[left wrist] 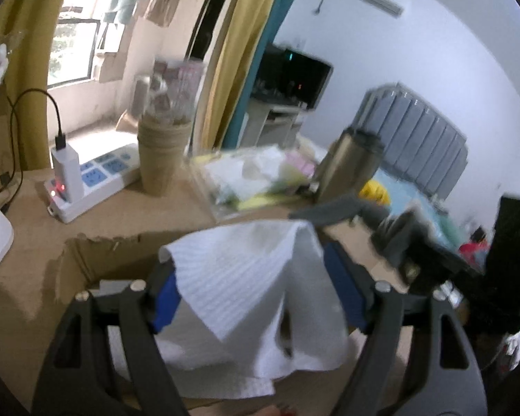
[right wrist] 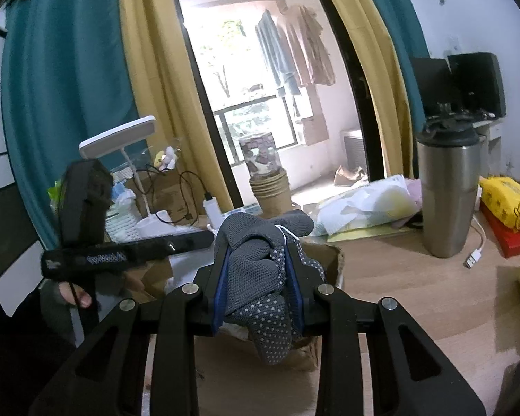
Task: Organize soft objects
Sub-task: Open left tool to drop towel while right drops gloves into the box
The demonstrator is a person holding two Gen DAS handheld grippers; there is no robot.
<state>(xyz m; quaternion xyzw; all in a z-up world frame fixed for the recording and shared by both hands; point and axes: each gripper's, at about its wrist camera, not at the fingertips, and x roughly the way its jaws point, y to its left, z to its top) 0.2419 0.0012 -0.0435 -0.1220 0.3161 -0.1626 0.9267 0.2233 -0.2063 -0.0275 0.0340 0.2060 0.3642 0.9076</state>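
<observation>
Gray dotted gloves [right wrist: 260,277] are pinched between the right gripper [right wrist: 258,274] fingers, cuffs bunched upward, fingertips hanging down over the torn cardboard box [right wrist: 326,260] near the bench's [right wrist: 416,284] front edge. Left gripper [left wrist: 256,287] fingers clamp a white cloth [left wrist: 246,277], which drapes downward above the same box.

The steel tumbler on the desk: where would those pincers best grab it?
Grip the steel tumbler around its straight middle body, coming in level from the front. It stands upright, and the black lid looks wider and knobbly, so the smooth wall probably suits two fingers better.
</observation>
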